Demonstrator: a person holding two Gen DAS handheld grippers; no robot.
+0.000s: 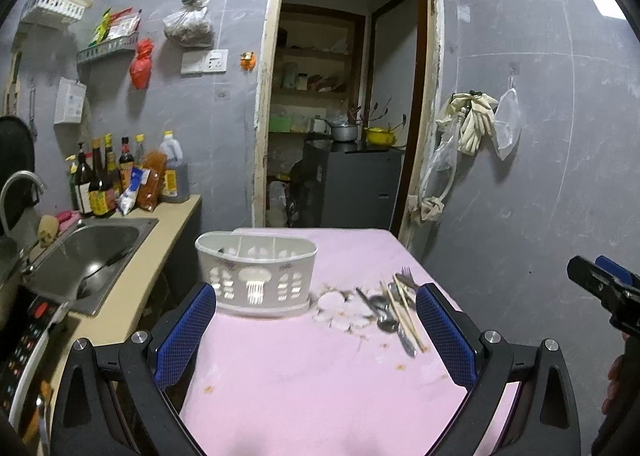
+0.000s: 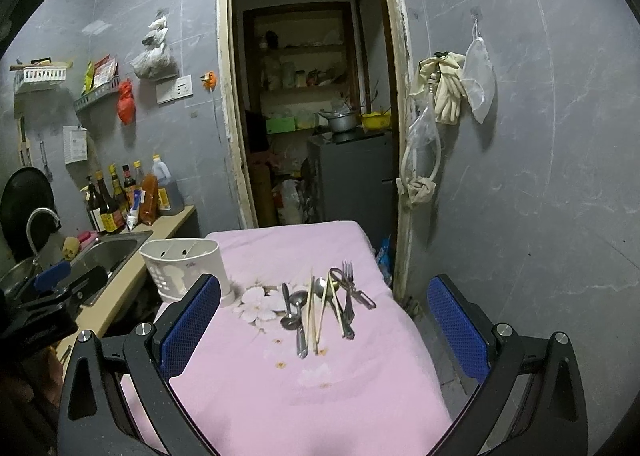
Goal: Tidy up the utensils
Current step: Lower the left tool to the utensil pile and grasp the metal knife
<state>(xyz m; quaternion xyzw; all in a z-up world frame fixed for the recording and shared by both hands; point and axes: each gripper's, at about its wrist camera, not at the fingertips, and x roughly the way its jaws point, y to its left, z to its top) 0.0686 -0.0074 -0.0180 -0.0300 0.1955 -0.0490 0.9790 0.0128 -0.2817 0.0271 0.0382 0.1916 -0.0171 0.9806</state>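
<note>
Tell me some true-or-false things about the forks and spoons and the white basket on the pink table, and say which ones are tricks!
1. The white utensil holder stands upright on the pink tablecloth. True.
2. The fork is already inside the holder. False: it lies on the cloth with the other utensils, to the right of the holder.
3. A pair of chopsticks lies among the spoons. True.
4. The right gripper is squeezing a spoon. False: its jaws are wide apart and hold nothing.
5. The left gripper is open too. True.
6. The holder is full of utensils. False: no utensil shows inside it.
</note>
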